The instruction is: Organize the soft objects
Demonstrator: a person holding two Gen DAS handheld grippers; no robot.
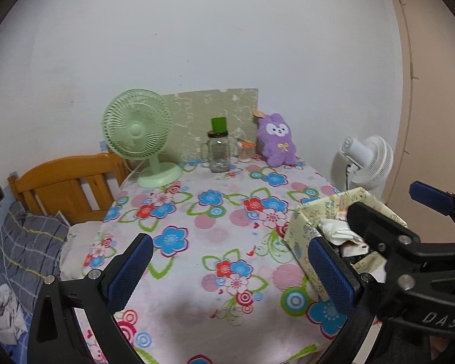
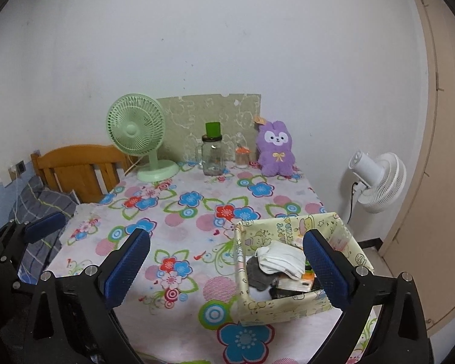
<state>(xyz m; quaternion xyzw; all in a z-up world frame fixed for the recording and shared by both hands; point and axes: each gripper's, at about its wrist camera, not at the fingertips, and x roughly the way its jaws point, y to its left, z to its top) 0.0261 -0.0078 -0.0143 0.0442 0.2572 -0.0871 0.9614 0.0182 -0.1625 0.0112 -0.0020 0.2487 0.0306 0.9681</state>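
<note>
Right gripper [image 1: 388,212] body marked "DAS", yellow box [image 2: 288,306] print unreadable

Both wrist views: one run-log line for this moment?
left gripper: open, empty | right gripper: open, empty | purple plush bunny: upright, table's far edge | fabric storage box: near right, holds white cloth

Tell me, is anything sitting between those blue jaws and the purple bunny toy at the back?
Nothing visible does. The purple bunny sits against the far edge, and only bare flowered tablecloth lies before it. The jar and green fan stand to its left, the fabric box near right.
</note>
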